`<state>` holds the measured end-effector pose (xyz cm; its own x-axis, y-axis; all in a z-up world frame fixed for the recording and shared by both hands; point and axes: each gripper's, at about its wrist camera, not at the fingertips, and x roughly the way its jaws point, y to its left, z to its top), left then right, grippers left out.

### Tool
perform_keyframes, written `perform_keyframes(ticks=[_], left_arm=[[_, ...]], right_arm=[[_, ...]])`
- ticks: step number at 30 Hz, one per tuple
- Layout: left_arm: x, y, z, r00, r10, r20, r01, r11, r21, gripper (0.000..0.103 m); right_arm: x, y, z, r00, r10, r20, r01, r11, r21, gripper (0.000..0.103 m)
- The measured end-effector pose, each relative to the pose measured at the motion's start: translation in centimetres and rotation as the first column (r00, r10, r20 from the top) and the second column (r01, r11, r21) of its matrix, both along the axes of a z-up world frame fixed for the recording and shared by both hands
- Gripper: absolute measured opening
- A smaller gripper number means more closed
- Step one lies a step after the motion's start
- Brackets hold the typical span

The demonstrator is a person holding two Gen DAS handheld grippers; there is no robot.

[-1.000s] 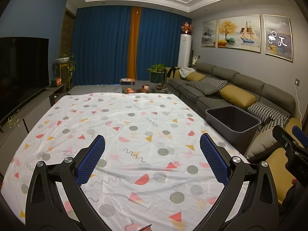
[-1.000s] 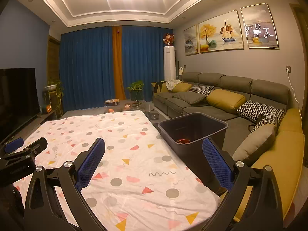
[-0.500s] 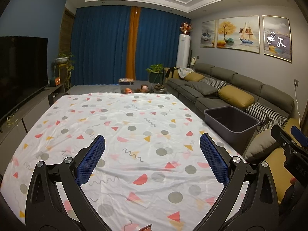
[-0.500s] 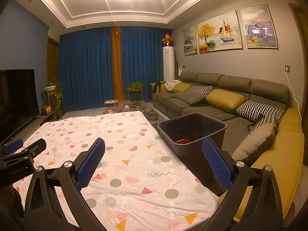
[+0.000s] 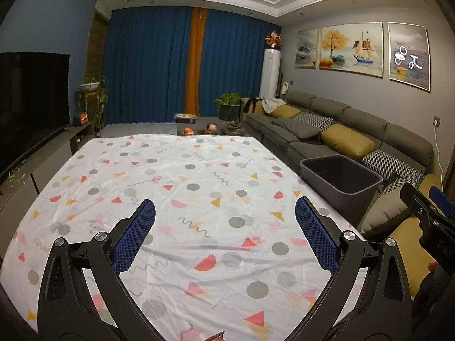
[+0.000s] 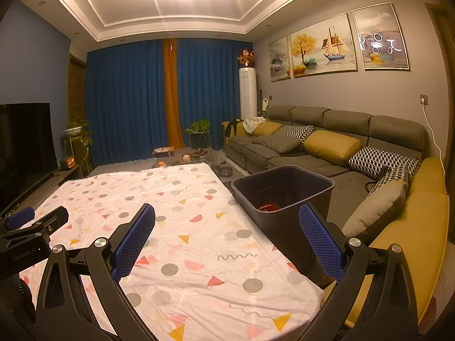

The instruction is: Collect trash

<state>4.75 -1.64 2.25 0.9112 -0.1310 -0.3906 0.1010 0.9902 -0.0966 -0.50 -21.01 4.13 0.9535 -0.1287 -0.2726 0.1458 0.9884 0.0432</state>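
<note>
Both tools up over the table, nothing in either. The left gripper (image 5: 224, 236) has its blue mesh-padded fingers spread wide above the patterned cloth (image 5: 199, 187); the right gripper (image 6: 227, 241) is spread just as wide, its right finger overlapping the near wall of the bin (image 6: 281, 193).

At the very bottom edge of the left view, right under the left gripper, a small reddish-brown scrap (image 5: 214, 336) pokes into frame, too cropped to name, but it may be trash. It lies nearer the left tool than the right, close in toward the holder, so my read is that the left hand would have to tip down and pull back for it.

Further out, the cloth is thin, creased and soft, with nothing else lying on it that I can see. The bin is a dark, rigid plastic tub with a rolled rim, standing off the table's right edge, beside the sofa (image 6: 327, 153). Something red and shiny (image 6: 268, 207) sits at its bottom.
</note>
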Motion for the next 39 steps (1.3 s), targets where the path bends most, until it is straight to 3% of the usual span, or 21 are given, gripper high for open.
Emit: perform_keyframes(ticks=[39], left_arm=[[-0.14,-0.51,-0.34,1.0,-0.004,-0.008,0.004,1.0,0.002,0.097]], right_arm=[[0.03,-0.27,-0.11,1.0,-0.003,-0.002,0.003,1.0,0.004,0.097]])
